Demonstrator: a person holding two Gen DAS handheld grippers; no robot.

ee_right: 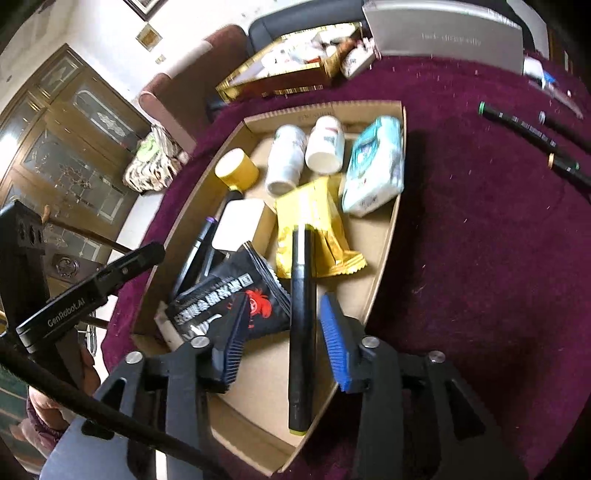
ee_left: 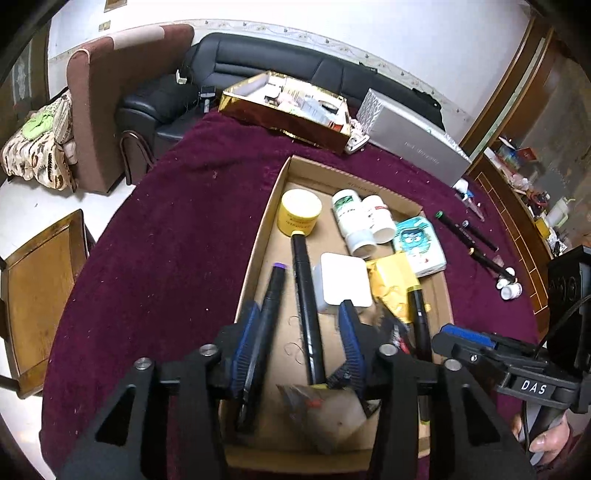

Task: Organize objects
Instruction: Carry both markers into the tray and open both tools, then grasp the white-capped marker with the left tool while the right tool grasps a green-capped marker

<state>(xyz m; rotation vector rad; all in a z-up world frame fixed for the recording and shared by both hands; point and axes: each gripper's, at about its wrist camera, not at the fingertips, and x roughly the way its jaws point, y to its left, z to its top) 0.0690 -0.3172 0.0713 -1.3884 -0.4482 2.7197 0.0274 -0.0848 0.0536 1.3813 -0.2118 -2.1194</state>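
Note:
A shallow cardboard box (ee_left: 275, 195) (ee_right: 384, 236) on the maroon cloth holds a yellow jar (ee_left: 300, 217) (ee_right: 236, 170), two white bottles (ee_left: 351, 218) (ee_right: 286, 158), a tissue pack (ee_left: 419, 245) (ee_right: 375, 166), a yellow snack pack (ee_right: 314, 229), a white charger (ee_left: 345, 282), a black crab-print pack (ee_right: 229, 299) and black markers (ee_left: 306, 314) (ee_right: 301, 325). My left gripper (ee_left: 295, 332) is open over the box, around two markers. My right gripper (ee_right: 282, 328) is open over the box, a marker lying between its fingers.
Loose markers (ee_left: 467, 236) (ee_right: 532, 133) and small white caps (ee_left: 509, 288) lie on the cloth to the right of the box. A gold tray (ee_left: 284, 114) (ee_right: 273, 74) of items and a grey box (ee_left: 413, 140) (ee_right: 443, 33) stand behind. A sofa, an armchair and a wooden chair (ee_left: 37, 295) surround the table.

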